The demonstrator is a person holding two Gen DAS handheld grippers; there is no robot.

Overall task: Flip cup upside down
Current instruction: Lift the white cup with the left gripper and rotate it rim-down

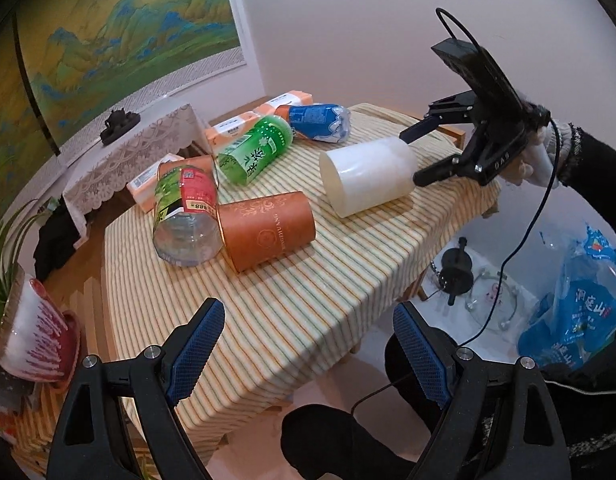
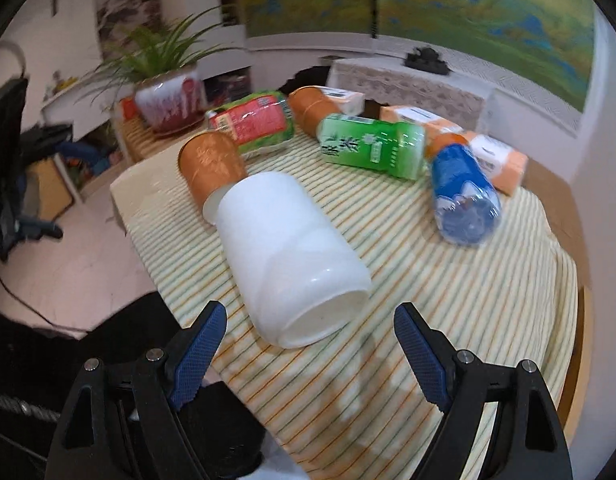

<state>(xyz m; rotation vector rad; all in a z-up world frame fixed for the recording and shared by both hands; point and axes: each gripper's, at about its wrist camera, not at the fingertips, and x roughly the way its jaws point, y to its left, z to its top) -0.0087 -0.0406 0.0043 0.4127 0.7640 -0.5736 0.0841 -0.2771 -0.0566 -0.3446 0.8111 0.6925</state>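
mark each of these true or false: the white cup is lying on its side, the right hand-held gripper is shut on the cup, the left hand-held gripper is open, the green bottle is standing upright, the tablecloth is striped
1. The white cup is lying on its side. True.
2. The right hand-held gripper is shut on the cup. False: its jaws are open, with the cup's open end just ahead of them.
3. The left hand-held gripper is open. True; it holds nothing and is over the table's near edge.
4. The green bottle is standing upright. False: it lies on its side.
5. The tablecloth is striped. True.
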